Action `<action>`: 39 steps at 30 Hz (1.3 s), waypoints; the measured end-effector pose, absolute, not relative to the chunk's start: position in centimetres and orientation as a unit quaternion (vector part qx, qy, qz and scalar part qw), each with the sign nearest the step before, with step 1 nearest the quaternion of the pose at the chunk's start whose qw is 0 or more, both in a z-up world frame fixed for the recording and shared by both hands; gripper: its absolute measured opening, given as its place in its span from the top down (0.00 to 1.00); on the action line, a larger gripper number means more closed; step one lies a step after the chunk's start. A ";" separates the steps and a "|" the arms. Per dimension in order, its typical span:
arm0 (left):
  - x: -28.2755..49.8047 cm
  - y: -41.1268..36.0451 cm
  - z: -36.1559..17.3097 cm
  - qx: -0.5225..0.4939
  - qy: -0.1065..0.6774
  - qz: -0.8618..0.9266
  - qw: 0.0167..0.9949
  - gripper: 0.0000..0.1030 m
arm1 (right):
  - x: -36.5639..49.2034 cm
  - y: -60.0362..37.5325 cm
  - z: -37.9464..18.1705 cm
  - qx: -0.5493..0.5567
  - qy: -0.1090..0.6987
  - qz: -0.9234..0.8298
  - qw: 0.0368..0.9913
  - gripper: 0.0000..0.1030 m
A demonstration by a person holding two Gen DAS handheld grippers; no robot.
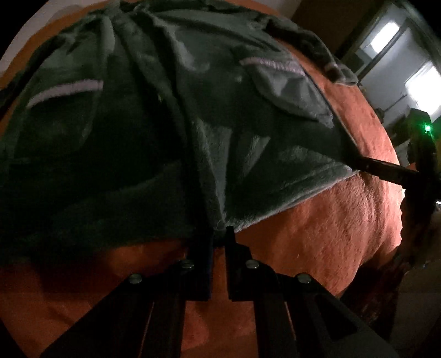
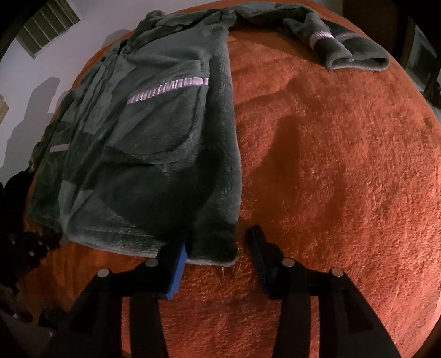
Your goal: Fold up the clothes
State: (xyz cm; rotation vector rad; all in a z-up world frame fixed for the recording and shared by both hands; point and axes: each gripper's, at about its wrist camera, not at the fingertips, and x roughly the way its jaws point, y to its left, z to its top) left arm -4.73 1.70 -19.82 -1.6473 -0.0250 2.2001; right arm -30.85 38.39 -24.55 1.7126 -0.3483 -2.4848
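A dark green fleece jacket with lilac pocket stripes lies spread on an orange blanket. My left gripper is shut on the jacket's bottom hem, beside the front opening. In the right wrist view the jacket fills the left half, and one sleeve stretches across the far right. My right gripper stands open around the jacket's near right corner. Its blue-padded left finger is tucked at the hem and its other finger rests on the blanket. The left wrist view shows the right gripper's fingers at that corner.
The orange blanket covers a bed-like surface that drops off at the right edge. A lit doorway lies beyond. A white wall with a vent stands at the far left, and dark unclear shapes sit low on the left.
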 end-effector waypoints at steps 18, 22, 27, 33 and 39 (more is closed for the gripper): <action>-9.7 -20.6 -15.7 -0.537 -0.085 0.839 -0.003 0.56 | -42.4 32.3 -18.2 0.532 -0.118 -0.811 0.212 0.48; -11.0 -22.0 -18.1 -0.559 -0.051 0.828 0.014 0.56 | -47.7 26.6 -18.8 0.546 -0.119 -0.782 0.276 0.48; -11.0 -21.4 -19.5 -0.542 -0.074 0.836 0.034 0.91 | -53.1 19.2 -19.0 0.584 -0.072 -0.745 0.315 0.48; -8.0 -27.2 -20.9 -0.520 -0.208 0.828 -0.013 0.89 | -58.7 12.2 -18.4 0.566 0.048 -0.753 0.332 0.48; -7.3 -29.5 -17.9 -0.533 -0.209 0.819 -0.030 0.87 | -65.0 7.9 -18.7 0.530 0.127 -0.791 0.278 0.48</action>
